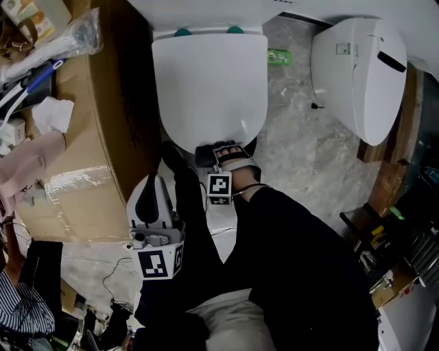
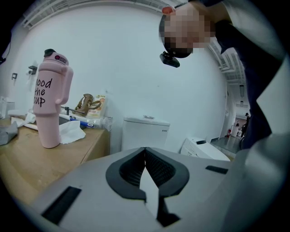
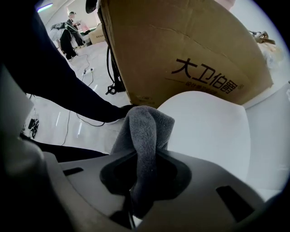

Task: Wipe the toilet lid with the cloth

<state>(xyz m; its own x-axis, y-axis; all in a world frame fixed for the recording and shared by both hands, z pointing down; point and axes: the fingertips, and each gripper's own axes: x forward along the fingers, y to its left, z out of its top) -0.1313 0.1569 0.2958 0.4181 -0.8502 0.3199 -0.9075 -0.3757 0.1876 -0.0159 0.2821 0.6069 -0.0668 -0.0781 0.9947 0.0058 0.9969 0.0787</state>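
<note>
A person is holding the right gripper (image 1: pixel 221 156) at the front rim of a closed white toilet lid (image 1: pixel 209 82). Its jaws are clamping a grey fleece cloth (image 3: pixel 146 131), which is bulging out past the tips and sitting at the lid's near edge, though whether it is touching cannot be told. The lid is stretching away from this gripper toward the tank (image 1: pixel 206 10), its long axis running straight ahead, so a wipe would probably be travelling forward along it. The left gripper (image 1: pixel 152 186) is hanging low beside a cardboard box (image 1: pixel 89 137), jaws pressed together on nothing, and is the farther of the two from the lid. The lid is looking smooth, glossy and bare.
</note>
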